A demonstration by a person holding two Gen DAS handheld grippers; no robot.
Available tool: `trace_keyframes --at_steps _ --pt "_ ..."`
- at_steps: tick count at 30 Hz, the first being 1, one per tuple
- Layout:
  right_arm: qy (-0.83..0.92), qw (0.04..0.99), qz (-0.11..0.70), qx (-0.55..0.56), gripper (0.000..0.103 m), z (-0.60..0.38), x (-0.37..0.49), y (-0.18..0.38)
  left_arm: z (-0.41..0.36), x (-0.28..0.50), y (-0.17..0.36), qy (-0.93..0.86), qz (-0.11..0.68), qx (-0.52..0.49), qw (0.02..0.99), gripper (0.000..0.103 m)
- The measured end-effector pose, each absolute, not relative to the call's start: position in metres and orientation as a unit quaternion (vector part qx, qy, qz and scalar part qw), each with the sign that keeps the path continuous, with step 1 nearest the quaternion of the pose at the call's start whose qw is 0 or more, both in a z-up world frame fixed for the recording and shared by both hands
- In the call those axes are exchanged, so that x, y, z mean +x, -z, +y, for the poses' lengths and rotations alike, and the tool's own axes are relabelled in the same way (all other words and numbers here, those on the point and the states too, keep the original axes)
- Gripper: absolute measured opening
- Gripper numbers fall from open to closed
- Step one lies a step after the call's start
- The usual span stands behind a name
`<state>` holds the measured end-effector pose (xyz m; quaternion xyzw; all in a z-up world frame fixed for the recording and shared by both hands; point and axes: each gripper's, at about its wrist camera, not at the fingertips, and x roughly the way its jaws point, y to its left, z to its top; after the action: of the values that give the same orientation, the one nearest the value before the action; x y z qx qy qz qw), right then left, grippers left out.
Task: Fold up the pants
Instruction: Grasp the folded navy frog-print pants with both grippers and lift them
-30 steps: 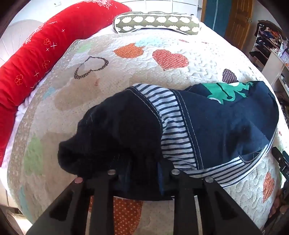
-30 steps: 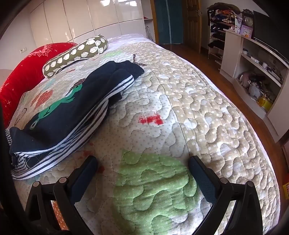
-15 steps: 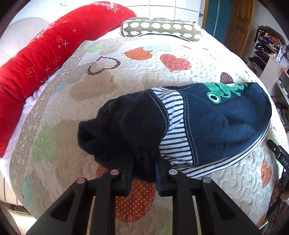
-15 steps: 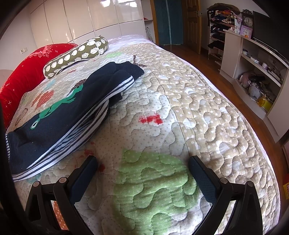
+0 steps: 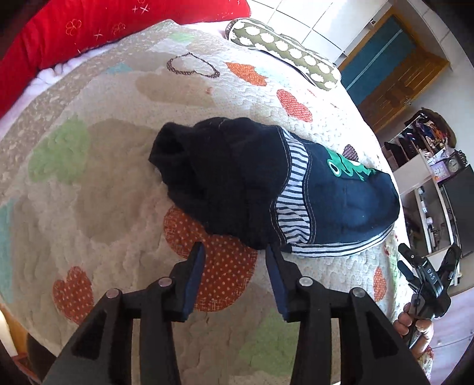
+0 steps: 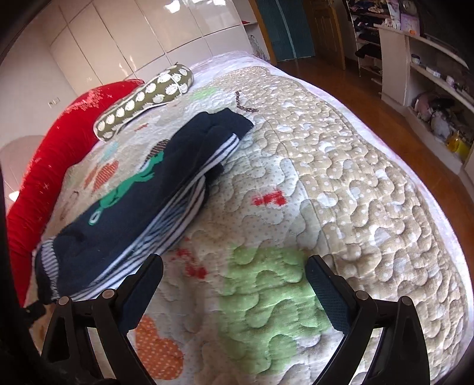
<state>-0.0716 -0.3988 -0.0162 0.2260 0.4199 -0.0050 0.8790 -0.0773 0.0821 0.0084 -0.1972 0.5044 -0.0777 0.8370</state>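
The navy pants [image 5: 266, 189] with a striped white band and a green frog patch lie folded on the quilted bedspread [image 5: 118, 183]. My left gripper [image 5: 234, 251] is open and empty, just in front of the pants' near edge and raised off it. My right gripper [image 6: 234, 266] is open and empty, low over the quilt [image 6: 340, 183] to the right of the pants [image 6: 142, 201]. It also shows at the right edge of the left wrist view [image 5: 428, 266].
A long red bolster [image 5: 103, 26] runs along the bed's far left side. A green patterned pillow [image 5: 284, 56] lies at the head. White shelves [image 6: 429, 74] and wooden floor [image 6: 370, 94] lie beyond the bed's right edge.
My left gripper has opened and let go of the dark end of the pants, then drawn back and up. The pants now rest on the quilt. The right gripper has tilted slightly.
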Motion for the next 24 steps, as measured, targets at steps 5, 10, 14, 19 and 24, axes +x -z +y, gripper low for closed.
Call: trace_keyframes --at_steps 5,10,14,19,24 --pt "-0.035 0.858 0.423 0.289 0.098 -0.405 -0.051 0.021 0.068 -0.057 0.007 0.112 0.511 -0.230 0.821 0.055" --pt "-0.028 0.855 0.412 0.312 0.092 -0.414 -0.022 0.021 0.061 -0.036 0.011 0.125 0.499 -0.227 0.827 0.062" --pt "-0.016 0.848 0.412 0.334 0.079 -0.417 0.005 0.025 0.055 -0.018 0.012 0.115 0.506 -0.229 0.823 0.062" --pt "-0.031 0.822 0.420 0.384 0.014 -0.421 0.013 0.031 0.056 -0.016 0.007 0.098 0.520 -0.212 0.822 0.013" --pt "-0.039 0.827 0.405 0.389 0.013 -0.423 -0.028 0.017 0.064 -0.036 -0.010 0.102 0.510 -0.211 0.828 0.012"
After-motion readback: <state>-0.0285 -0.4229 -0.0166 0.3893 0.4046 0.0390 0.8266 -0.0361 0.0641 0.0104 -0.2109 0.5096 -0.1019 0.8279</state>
